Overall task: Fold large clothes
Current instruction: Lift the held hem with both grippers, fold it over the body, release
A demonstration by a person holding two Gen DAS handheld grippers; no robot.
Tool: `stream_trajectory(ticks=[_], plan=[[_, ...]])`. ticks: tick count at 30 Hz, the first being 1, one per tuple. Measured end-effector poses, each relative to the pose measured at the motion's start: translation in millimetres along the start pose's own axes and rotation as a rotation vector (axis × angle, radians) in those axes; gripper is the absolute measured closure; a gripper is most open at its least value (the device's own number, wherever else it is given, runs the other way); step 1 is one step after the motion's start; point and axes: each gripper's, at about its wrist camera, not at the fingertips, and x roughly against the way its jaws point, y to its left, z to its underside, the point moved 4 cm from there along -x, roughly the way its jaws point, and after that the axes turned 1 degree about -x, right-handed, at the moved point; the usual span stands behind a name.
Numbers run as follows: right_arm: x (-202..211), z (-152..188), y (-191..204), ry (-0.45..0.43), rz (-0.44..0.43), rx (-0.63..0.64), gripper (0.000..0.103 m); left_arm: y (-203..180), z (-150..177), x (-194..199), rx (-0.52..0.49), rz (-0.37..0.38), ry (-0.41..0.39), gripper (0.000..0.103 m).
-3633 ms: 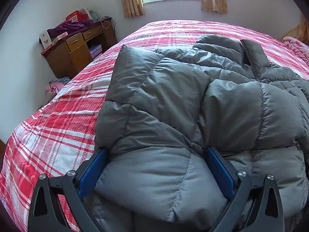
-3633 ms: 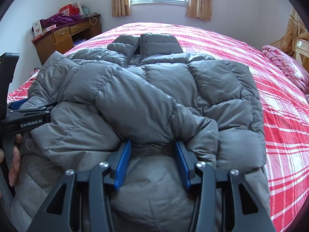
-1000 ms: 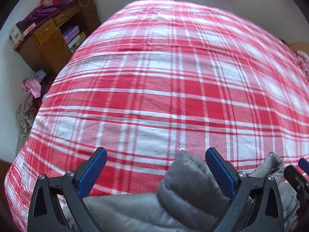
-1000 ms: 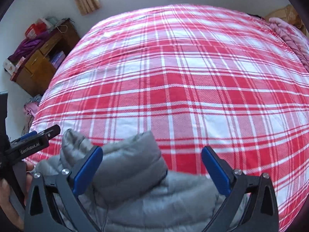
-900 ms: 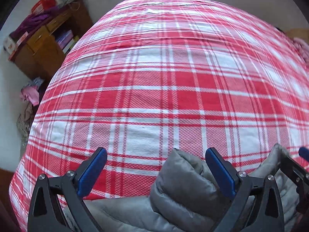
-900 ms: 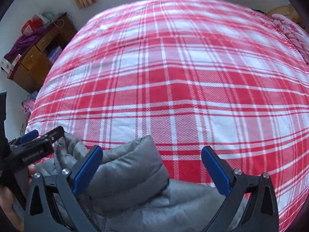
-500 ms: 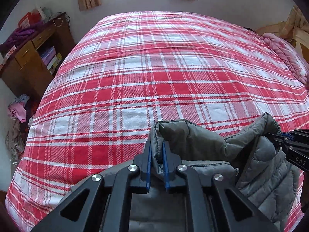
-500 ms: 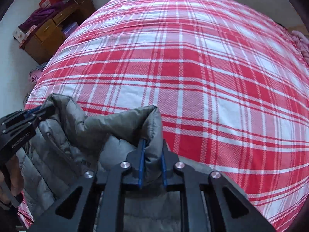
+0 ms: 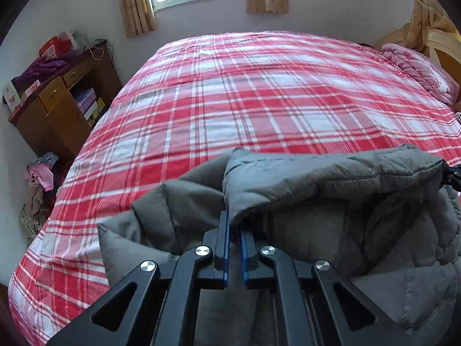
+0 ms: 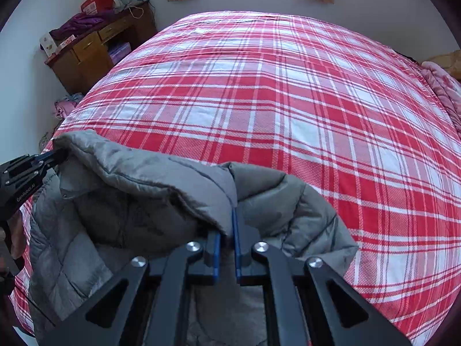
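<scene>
Bed in red plaid serves as the folding surface, most of it bare to receive the grey jacket, which hangs bunched at the near edge. Left gripper and right gripper each pinch the jacket's top edge (jaws nearly closed), likely to spread it flat.

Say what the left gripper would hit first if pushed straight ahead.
The left gripper is already shut on the grey jacket, so it meets that first; beyond it probably the plaid bedcover, though depth is unclear.
</scene>
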Motion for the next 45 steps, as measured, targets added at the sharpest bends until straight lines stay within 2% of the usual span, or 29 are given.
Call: stream_trajectory(ticks=[5, 10, 18, 23, 26, 28, 30, 31, 33, 35, 37, 39, 43, 45], plan=[[-17.5, 24.6, -6.6, 0.021, 0.008, -0.023, 0.095, 0.0, 24.7, -20.4, 0.039, -0.007, 0.022, 0.098], [-28.1, 34.5, -11.4, 0.018, 0.030, -0.034, 0.095, -6.6, 31.4, -22.1, 0.009, -0.021, 0.014, 0.098], [-28.6, 39.7, -17.4, -0.038, 0.091, -0.010, 0.095, -3.4, 32.9, 14.4, 0.020, 0.007, -0.007, 0.097], [-25.3, 43.7, -16.4, -0.058, 0.098, 0.018, 0.095, 3.3, 30.8, 39.7, 0.046, 0.005, -0.035, 0.097], [-24.5, 44.8, -18.3, -0.061, 0.087, 0.012, 0.095, 11.7, 18.8, 45.5, 0.092, -0.004, -0.047, 0.097], [-21.4, 45.2, -17.5, -0.067, 0.073, 0.012, 0.087, 16.2, 9.6, 43.7, 0.128, -0.002, -0.043, 0.097], [-17.6, 47.0, -17.4, -0.061, 0.063, 0.011, 0.069, 17.9, 1.8, 38.0, 0.146, -0.017, -0.042, 0.096], [-13.8, 48.3, -17.2, -0.063, 0.060, 0.011, 0.065, 18.7, -1.2, 33.4, 0.152, -0.031, -0.033, 0.096], [-3.0, 51.4, -18.3, -0.073, 0.070, 0.018, 0.051, 20.1, -4.6, 25.9, 0.162, -0.041, -0.016, 0.096], [12.0, 54.1, -22.3, -0.097, 0.083, 0.015, 0.047, 20.8, -7.5, 21.3, 0.166, -0.027, -0.018, 0.096], [24.8, 54.1, -27.0, -0.124, 0.095, -0.001, 0.044, 20.6, -12.1, 18.9, 0.178, 0.027, -0.035, 0.096], [36.4, 49.4, -30.2, -0.158, 0.093, -0.024, 0.041, 18.5, -24.8, 19.4, 0.183, 0.061, -0.078, 0.096], [45.1, 18.7, -27.6, -0.204, 0.040, -0.112, 0.036, 14.1, -54.9, 11.2, 0.207, 0.052, -0.082, 0.095], [42.0, -4.3, -20.0, -0.225, 0.001, -0.156, 0.036, 12.4, -70.1, 4.1, 0.205, 0.010, -0.089, 0.095]])
